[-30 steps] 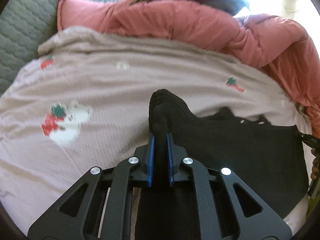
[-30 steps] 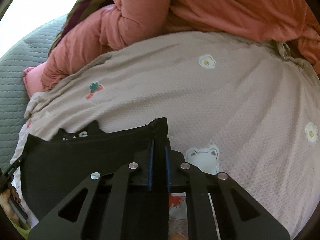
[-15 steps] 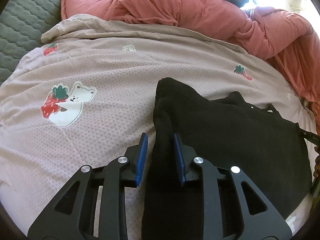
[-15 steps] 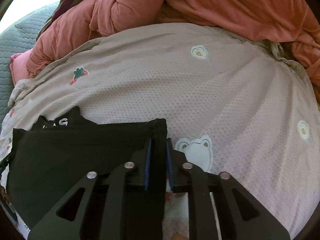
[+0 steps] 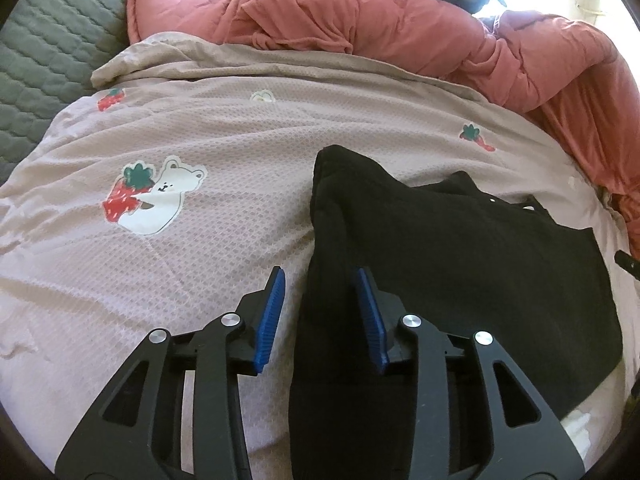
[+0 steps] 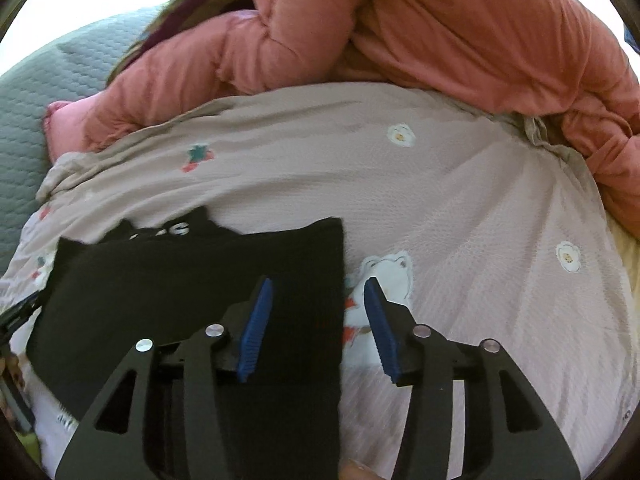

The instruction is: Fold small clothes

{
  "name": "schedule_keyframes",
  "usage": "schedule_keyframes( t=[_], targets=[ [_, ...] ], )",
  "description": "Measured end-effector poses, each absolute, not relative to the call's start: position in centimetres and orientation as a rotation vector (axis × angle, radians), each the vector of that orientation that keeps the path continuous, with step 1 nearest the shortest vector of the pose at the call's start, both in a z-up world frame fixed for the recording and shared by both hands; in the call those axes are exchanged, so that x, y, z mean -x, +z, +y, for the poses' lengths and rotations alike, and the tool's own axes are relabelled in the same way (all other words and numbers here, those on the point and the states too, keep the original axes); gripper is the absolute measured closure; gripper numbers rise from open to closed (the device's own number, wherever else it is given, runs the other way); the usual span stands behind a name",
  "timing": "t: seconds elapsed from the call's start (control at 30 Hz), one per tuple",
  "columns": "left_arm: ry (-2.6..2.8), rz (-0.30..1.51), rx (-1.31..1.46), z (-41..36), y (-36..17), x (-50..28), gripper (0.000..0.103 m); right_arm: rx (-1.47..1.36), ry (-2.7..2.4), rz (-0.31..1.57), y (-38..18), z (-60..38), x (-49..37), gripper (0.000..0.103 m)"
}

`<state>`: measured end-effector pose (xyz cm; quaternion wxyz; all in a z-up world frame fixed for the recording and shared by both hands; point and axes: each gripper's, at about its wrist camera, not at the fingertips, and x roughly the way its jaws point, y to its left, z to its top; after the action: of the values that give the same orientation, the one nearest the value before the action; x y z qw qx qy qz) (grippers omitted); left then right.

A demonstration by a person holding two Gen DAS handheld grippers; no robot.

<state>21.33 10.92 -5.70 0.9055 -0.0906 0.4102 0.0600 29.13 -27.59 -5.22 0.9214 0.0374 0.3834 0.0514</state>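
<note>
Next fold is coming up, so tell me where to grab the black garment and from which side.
Grip the black garment at its two near corners, coming in from the near side. Its long side edges run between each open claw, left and right. It lies flat on the beige blanket, so slide one finger underneath.

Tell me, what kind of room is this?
Probably a bedroom, on a bed: a bear-print blanket covers it, a puffy pink comforter is heaped behind, and a black garment lies on top.
</note>
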Motion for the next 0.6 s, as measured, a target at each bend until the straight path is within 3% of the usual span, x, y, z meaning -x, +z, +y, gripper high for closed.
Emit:
schedule_keyframes(
  t=[0.07, 0.2, 0.6],
  targets=[
    [0.120, 0.844, 0.188, 10.8, -5.5, -20.9, 0.064, -0.067, 0.126, 0.779, -4.9, -27.1, -28.2, 0.052],
    [0.109, 0.837, 0.182, 10.5, -4.9, -19.8, 0.062, -0.051, 0.162, 0.766, -4.3, -26.0, -26.5, 0.045],
    [0.073, 0.797, 0.156, 8.9, -2.9, -16.8, 0.053, -0.042, 0.206, 0.766, -4.2, -24.6, -23.1, 0.044]
  ],
)
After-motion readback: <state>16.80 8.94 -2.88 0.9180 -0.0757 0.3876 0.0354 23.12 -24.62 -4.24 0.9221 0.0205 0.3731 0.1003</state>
